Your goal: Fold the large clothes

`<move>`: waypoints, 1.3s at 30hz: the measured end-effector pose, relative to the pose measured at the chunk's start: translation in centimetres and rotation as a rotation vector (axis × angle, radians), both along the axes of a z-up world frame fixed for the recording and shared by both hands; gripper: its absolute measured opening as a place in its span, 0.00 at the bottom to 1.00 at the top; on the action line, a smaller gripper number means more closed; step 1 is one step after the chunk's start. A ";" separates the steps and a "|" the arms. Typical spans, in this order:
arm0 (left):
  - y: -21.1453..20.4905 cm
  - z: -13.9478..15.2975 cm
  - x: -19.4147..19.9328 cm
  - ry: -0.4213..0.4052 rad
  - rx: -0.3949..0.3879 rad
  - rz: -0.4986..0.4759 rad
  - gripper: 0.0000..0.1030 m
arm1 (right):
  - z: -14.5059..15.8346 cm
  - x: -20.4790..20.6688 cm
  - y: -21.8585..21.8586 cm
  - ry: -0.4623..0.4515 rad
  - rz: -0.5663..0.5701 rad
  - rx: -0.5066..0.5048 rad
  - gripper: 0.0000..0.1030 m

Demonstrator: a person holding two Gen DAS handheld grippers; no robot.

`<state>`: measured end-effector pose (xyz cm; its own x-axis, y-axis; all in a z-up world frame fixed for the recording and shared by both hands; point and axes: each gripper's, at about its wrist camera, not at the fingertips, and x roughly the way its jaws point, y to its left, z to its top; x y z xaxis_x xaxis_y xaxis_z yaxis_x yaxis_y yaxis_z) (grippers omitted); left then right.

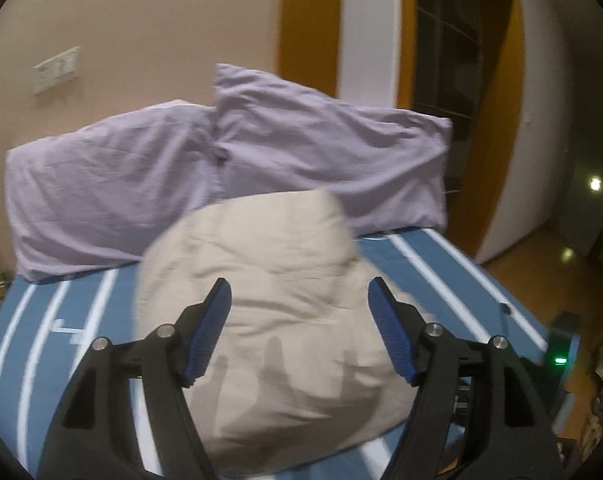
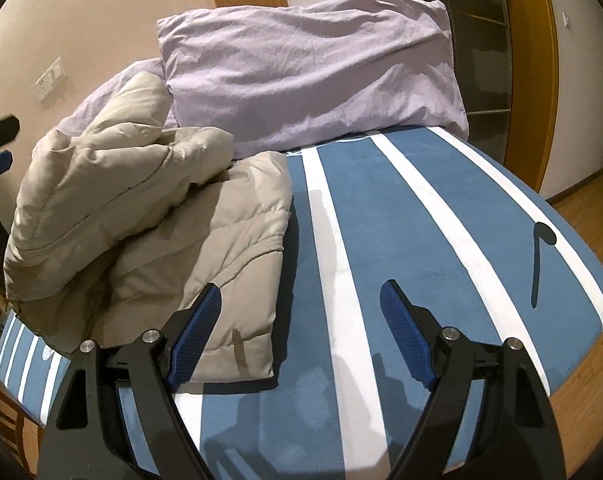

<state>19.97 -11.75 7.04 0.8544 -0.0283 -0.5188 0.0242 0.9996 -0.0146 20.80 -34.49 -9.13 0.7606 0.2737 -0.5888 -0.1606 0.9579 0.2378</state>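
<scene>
Fingers (image 1: 217, 312) of the left gripper (image 1: 299, 328) spread, empty, directly over the puffy beige quilted jacket (image 2: 149, 216) bundled on the blue white-striped bed (image 2: 401, 208), while the right gripper (image 2: 301, 328), also spread, hangs beside the jacket's right edge.

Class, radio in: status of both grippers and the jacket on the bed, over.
Left gripper open, empty. Right gripper open, empty. Beige puffer jacket bundled on striped bed, top layer loose. Two lilac pillows behind; nothing blocking.
</scene>
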 end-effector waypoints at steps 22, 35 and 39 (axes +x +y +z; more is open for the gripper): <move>10.2 -6.5 5.5 0.138 -0.097 0.211 0.70 | -0.7 1.5 -0.6 0.029 -0.013 0.005 0.81; 3.1 -9.0 4.9 0.114 -0.026 0.061 0.66 | 3.4 0.6 -1.9 -0.086 -0.054 0.048 0.81; 2.2 -9.6 4.7 0.106 -0.014 0.046 0.66 | 4.0 0.7 -0.9 -0.079 0.006 0.084 0.72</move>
<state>24.63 -9.57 -2.54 0.7950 0.0017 -0.6066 -0.0237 0.9993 -0.0283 21.48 -35.43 -5.10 0.8020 0.3246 -0.5015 -0.1879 0.9340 0.3040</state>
